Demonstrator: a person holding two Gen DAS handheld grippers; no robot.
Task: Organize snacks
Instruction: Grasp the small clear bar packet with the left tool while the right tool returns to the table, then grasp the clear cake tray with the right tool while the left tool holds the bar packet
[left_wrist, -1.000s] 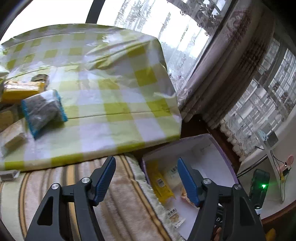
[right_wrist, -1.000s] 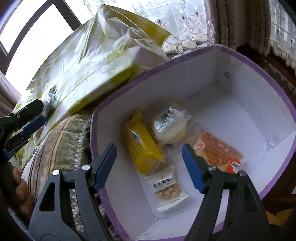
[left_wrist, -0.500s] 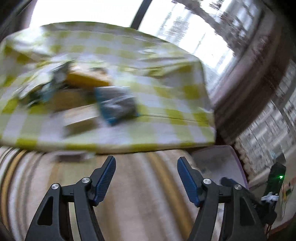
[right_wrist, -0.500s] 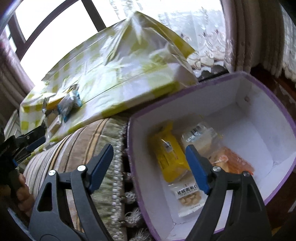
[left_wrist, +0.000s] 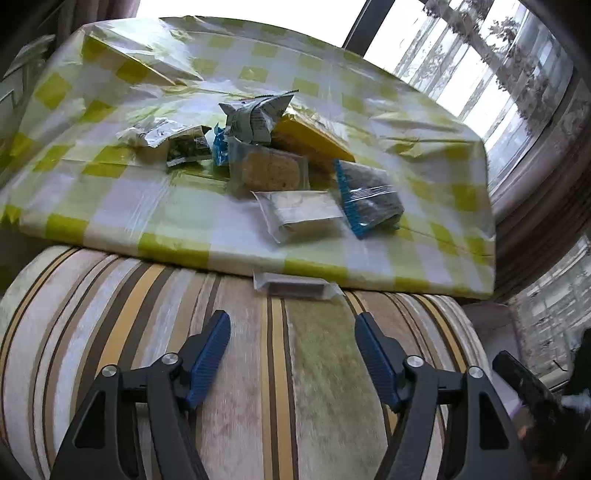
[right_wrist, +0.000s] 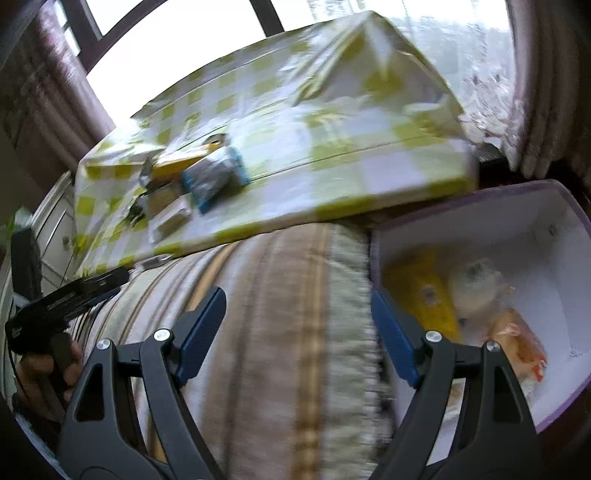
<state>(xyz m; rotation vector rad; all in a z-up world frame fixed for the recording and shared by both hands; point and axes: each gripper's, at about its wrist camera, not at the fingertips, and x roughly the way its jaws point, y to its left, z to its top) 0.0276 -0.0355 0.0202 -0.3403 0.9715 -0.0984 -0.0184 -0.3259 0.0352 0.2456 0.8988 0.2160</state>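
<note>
On the checked desk (left_wrist: 110, 206) the snack pile (left_wrist: 288, 173) lies ahead of the nearer left gripper (left_wrist: 291, 354), empty and opening; right gripper (right_wrist: 297, 325) released

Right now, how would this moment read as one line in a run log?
left hand-held gripper: empty, jaws opening | right hand-held gripper: open, empty | snacks: on checked cloth | purple box: some snacks inside

Green-checked tablecloth (left_wrist: 122, 206) under a heap of snack packets (left_wrist: 280, 162); one dark wrapped bar (left_wrist: 295, 288) on the striped cushion (left_wrist: 280, 369)
</note>
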